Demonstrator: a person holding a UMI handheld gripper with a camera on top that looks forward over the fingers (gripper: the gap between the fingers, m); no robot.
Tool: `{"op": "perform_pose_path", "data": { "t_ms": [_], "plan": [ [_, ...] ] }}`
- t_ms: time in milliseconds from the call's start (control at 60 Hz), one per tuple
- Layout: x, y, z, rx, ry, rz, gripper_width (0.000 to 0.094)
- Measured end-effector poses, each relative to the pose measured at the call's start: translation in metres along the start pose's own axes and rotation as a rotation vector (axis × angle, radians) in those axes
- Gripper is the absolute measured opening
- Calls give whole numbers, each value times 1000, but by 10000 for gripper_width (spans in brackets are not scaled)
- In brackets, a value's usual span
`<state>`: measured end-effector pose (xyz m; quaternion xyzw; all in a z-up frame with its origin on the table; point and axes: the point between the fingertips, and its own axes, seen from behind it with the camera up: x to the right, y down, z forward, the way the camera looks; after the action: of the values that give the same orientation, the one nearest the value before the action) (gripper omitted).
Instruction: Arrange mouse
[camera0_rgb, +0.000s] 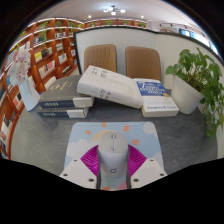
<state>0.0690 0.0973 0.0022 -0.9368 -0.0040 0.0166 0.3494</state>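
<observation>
A white computer mouse (112, 155) sits between my two fingers, its scroll wheel pointing away from me. Both magenta pads (92, 158) press against its sides. My gripper (112, 165) is shut on the mouse. The mouse is over a pale mouse mat (100, 131) with a pastel pattern, lying on the grey table just ahead of the fingers. I cannot tell whether the mouse rests on the mat or is held just above it.
Beyond the mat lie a stack of books (62, 103) on the left, an open white book (110, 85) in the middle and a blue-and-white box (155, 92). A potted plant (196, 80) stands at the right. Two chairs (122, 60) and bookshelves (40, 50) stand behind.
</observation>
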Motion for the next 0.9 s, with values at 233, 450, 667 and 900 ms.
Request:
{"op": "perform_pose_path", "data": {
  "t_ms": [233, 450, 667, 900],
  "plan": [
    [1, 13, 9, -1, 3, 4, 469],
    [1, 15, 0, -33, 22, -45, 870],
    [0, 3, -65, 6, 33, -55, 857],
    [1, -14, -178, 120, 53, -38, 858]
  ]
}}
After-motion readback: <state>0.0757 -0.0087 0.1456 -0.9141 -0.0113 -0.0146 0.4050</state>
